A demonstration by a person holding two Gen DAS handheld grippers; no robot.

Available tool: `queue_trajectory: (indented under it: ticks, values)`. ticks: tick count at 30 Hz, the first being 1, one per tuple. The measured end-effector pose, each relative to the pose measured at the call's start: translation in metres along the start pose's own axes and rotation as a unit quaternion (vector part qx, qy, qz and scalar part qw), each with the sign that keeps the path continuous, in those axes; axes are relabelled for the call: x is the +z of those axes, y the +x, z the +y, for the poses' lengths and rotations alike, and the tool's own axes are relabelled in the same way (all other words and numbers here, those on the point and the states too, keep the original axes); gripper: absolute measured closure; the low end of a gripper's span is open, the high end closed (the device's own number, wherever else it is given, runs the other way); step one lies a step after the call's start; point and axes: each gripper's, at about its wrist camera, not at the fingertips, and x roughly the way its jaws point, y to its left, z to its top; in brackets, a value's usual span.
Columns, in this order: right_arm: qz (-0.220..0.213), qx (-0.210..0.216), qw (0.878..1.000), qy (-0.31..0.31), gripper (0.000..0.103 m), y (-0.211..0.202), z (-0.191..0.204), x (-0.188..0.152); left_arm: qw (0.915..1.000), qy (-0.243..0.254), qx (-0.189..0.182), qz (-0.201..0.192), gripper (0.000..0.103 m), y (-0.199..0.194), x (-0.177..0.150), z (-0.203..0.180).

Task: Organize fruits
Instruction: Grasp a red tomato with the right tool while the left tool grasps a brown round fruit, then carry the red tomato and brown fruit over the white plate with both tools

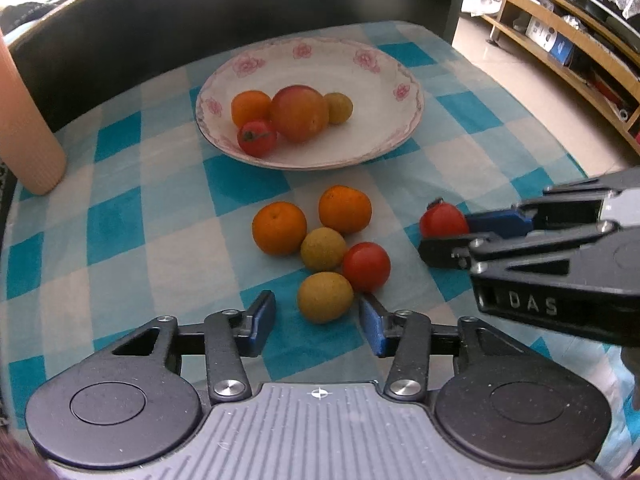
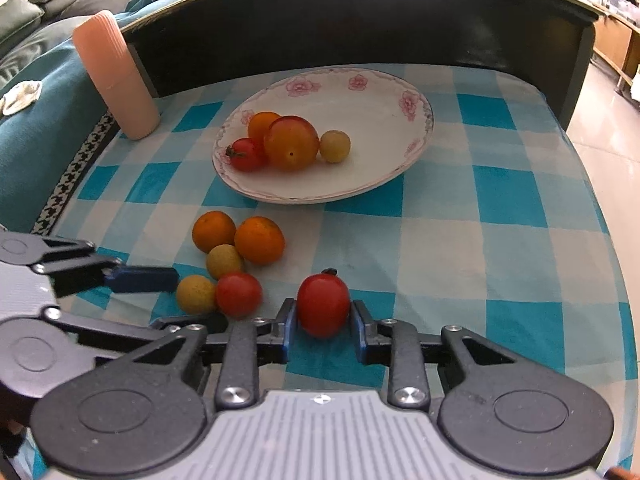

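Observation:
A white flowered plate [image 1: 376, 76] [image 2: 384, 120] holds an orange, a big red-orange fruit, a red tomato and a yellow-green fruit. In front of it on the checked cloth lie two oranges [image 1: 279, 227] [image 2: 214, 231], two yellow-green fruits [image 1: 325, 297] [image 2: 196, 293] and a red tomato [image 1: 366, 266] [image 2: 239, 293]. My left gripper [image 1: 317, 316] is open, with its fingers on either side of the nearest yellow-green fruit. My right gripper [image 2: 323, 318] is shut on a separate red tomato [image 2: 323, 304] [image 1: 443, 220], low over the cloth to the right of the pile.
A pink ribbed cup [image 1: 24, 128] [image 2: 116, 76] stands at the table's back left. A dark raised backboard [image 1: 240, 8] runs behind the plate. Wooden shelves [image 1: 568, 40] stand across the floor to the right.

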Motion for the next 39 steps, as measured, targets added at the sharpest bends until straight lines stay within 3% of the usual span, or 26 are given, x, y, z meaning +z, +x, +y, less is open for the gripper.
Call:
queue_trajectory:
  ticks: [4,12,21,25,39]
  values:
    - [0.002,0.008,1.000,0.001,0.061,-0.003,0.000,-0.002,1.0000,-0.003,-0.008,0.001,0.060,-0.001,0.000,0.000]
    - [0.014,0.016,1.000,-0.003,0.061,-0.014,0.000,-0.013,0.9999,0.004,-0.009,0.006,0.062,-0.009,-0.009,0.001]
    - [0.026,0.024,0.999,-0.002,0.061,-0.013,0.003,-0.017,0.9999,0.000,0.007,-0.011,0.046,0.003,0.001,0.000]
    - [0.027,0.025,0.999,0.002,0.061,-0.014,0.000,-0.018,0.9999,-0.001,0.005,-0.014,0.066,0.000,0.001,-0.001]
    - [0.034,0.024,0.999,-0.007,0.061,-0.014,0.003,-0.022,0.9997,0.021,0.000,0.013,0.066,-0.014,-0.022,-0.003]
